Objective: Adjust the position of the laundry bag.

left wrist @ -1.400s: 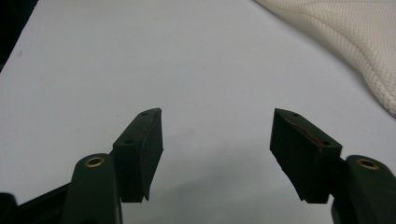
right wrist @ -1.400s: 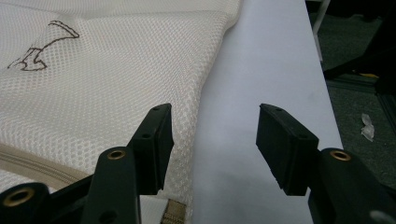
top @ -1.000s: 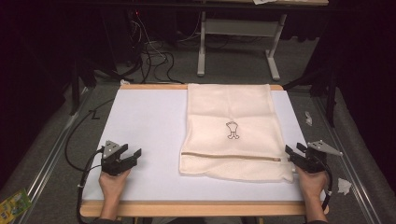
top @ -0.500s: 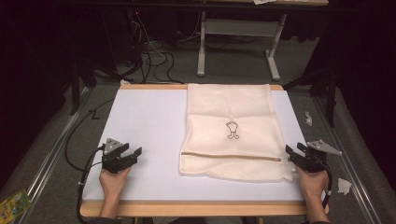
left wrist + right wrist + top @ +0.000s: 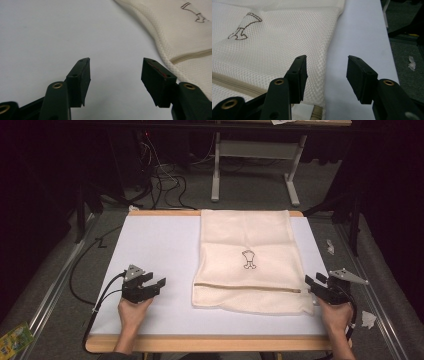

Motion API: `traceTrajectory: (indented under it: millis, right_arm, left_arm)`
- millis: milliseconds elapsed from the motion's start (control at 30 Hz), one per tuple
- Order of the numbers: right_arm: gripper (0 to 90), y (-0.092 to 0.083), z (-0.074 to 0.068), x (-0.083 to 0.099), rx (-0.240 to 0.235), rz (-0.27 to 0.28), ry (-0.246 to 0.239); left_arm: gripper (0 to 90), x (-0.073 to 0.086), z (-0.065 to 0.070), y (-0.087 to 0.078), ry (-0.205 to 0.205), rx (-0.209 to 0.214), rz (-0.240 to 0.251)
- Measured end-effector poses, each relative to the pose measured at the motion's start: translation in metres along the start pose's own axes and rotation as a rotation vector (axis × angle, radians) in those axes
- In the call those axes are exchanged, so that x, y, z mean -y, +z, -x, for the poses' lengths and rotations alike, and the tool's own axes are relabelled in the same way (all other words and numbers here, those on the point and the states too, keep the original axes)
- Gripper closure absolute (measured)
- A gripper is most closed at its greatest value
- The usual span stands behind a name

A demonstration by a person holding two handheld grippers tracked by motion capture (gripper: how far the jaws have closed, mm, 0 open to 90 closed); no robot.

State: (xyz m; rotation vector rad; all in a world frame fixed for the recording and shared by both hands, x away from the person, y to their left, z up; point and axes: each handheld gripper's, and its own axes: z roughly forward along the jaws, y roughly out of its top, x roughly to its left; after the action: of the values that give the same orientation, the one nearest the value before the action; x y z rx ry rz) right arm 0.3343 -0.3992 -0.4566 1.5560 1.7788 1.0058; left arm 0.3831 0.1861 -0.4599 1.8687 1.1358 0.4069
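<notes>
A cream mesh laundry bag [image 5: 250, 262] lies flat on the right half of your white counter [image 5: 155, 245], a small dark emblem [image 5: 248, 259] at its centre and a zipper [image 5: 247, 287] across its near end. Your right hand-held gripper [image 5: 314, 283] sits released at the bag's near right corner, jaws narrowing. Your left hand-held gripper [image 5: 154, 283], also released and empty, has edged closer to the bag's left edge than a second ago.

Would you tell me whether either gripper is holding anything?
Nothing is held: the left gripper and right gripper stand open beside the mesh bag.
</notes>
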Motion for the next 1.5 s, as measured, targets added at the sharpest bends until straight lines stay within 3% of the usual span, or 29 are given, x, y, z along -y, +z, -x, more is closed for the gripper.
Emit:
traceTrajectory:
  millis: [100, 433, 633, 700, 1167, 1333, 1400, 1500]
  right_arm:
    - [52.4, 0.002, -0.002, -0.001, -0.016, -0.025, -0.004]
    - [52.7, 0.009, -0.008, -0.006, -0.038, -0.09, -0.006]
    - [52.5, 0.012, -0.01, -0.01, -0.046, -0.118, -0.01]
    - [52.5, 0.014, -0.012, -0.012, -0.042, -0.131, -0.007]
    - [55.9, 0.025, -0.004, -0.017, -0.026, -0.186, 0.025]
    - [57.0, 0.03, -0.005, -0.019, -0.025, -0.205, 0.023]
    - [58.8, 0.033, -0.006, -0.02, -0.02, -0.22, 0.022]
    - [63.5, 0.036, -0.005, -0.02, -0.032, -0.233, 0.024]
  left_arm:
    - [39.8, -0.006, 0.013, 0.006, 0.027, 0.018, -0.015]
    - [38.0, -0.021, 0.044, 0.03, 0.04, 0.083, -0.059]
    - [37.0, -0.03, 0.059, 0.044, 0.068, 0.078, -0.087]
    - [37.0, -0.032, 0.06, 0.05, 0.044, 0.093, -0.094]
    - [38.4, -0.045, 0.08, 0.093, 0.054, 0.08, -0.172]
    - [43.1, -0.046, 0.083, 0.105, 0.054, 0.069, -0.201]
    - [52.5, -0.045, 0.082, 0.108, 0.033, 0.069, -0.212]
    - [60.3, -0.043, 0.081, 0.112, 0.04, 0.059, -0.212]
